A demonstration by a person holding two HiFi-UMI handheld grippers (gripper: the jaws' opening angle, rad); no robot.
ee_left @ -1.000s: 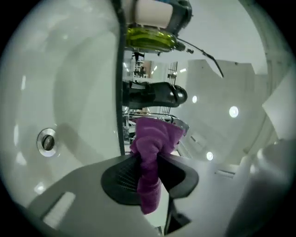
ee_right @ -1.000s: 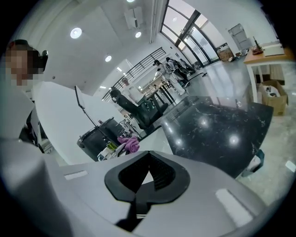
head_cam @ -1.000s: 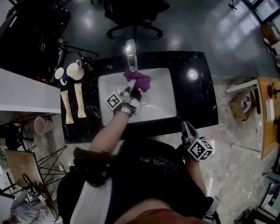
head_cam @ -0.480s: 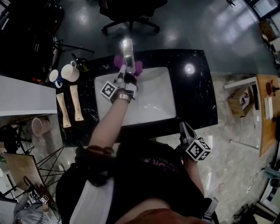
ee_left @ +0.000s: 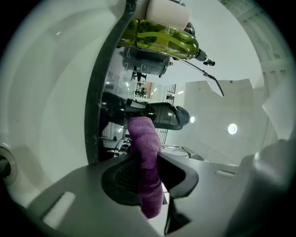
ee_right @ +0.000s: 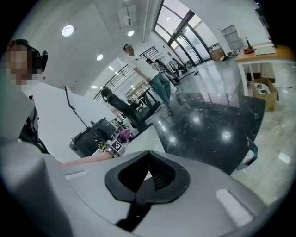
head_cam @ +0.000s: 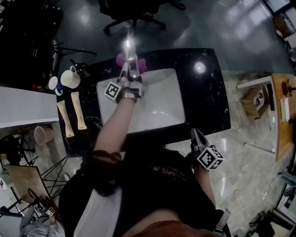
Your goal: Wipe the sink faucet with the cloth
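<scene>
The chrome faucet (head_cam: 129, 52) stands at the far rim of the white sink (head_cam: 162, 106). A purple cloth (head_cam: 141, 65) bunches on both sides of the faucet's base. My left gripper (head_cam: 129, 70) reaches over the basin to the faucet, and its jaws are shut on the cloth (ee_left: 142, 134), which sticks out past the left gripper (ee_left: 147, 159). My right gripper (head_cam: 194, 133) hangs at the near right of the black counter (head_cam: 208, 92), off the sink. The right gripper (ee_right: 148, 156) is shut with nothing in it.
Two mugs (head_cam: 69, 78) and two wooden pieces (head_cam: 78, 110) sit on the counter left of the sink. A bottle of yellow-green liquid (ee_left: 162, 37) stands by the faucet. An office chair (head_cam: 132, 11) is behind the counter. A wooden table (head_cam: 284, 115) stands right; a person (ee_right: 141, 65) far off.
My left gripper carried the purple cloth from over the basin to the far rim, up against the faucet. The right gripper stayed where it was.
</scene>
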